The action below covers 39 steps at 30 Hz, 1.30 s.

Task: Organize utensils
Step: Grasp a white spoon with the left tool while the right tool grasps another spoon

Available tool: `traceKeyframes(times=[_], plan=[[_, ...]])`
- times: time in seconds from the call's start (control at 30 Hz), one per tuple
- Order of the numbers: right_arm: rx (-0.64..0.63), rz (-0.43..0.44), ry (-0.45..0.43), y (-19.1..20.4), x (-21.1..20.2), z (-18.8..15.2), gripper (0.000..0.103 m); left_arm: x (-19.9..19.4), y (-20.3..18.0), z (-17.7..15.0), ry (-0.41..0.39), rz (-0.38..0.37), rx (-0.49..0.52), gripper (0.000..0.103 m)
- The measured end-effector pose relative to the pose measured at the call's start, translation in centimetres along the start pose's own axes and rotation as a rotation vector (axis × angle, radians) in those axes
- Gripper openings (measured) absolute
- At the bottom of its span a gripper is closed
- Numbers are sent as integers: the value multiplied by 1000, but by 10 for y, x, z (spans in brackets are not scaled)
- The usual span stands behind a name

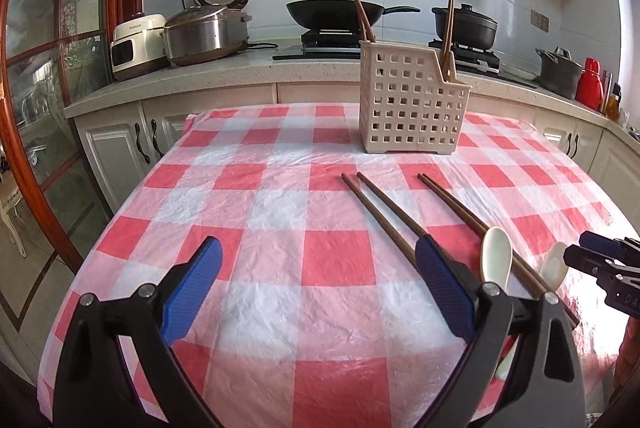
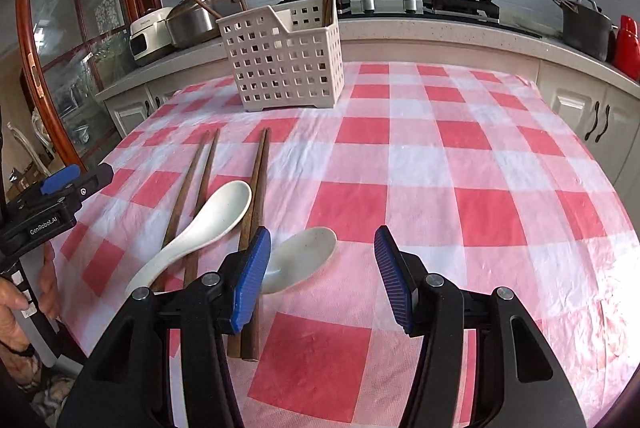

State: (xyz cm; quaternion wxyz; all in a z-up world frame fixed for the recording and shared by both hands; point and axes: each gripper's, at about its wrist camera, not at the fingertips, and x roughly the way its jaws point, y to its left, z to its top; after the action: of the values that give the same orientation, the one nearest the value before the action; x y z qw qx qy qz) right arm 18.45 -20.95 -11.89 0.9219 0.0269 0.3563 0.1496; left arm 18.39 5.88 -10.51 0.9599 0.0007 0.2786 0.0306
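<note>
Both the left gripper and right gripper are hanging apart, empty, over a checked tablecloth; kitchen counter lying ahead, open cloth stretching between

spoon handle behind left gripper; chopstick ends hidden

Black tool frames, ribbed blue pads (silver screws), "GenRobot.AI" marking.

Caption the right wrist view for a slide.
Open right gripper above white spoons and wooden chopsticks on a checked tablecloth, perforated utensil basket behind.
</note>
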Motion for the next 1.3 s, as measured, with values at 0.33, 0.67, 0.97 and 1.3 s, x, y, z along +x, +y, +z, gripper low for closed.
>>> traceKeyframes(times=[0.33, 0.67, 0.97, 1.3], plan=[[98, 80, 51, -6, 13, 2, 48, 1, -12, -9, 3, -29, 45, 94], [115, 106, 94, -2, 23, 2, 23, 9, -15, -14, 45, -47, 61, 88], [152, 93, 40, -12, 14, 2, 11, 11, -43, -16, 111, -203, 136, 66], [140, 19, -19, -24, 2, 4, 10, 39, -92, 1, 233, -385, 214, 25]])
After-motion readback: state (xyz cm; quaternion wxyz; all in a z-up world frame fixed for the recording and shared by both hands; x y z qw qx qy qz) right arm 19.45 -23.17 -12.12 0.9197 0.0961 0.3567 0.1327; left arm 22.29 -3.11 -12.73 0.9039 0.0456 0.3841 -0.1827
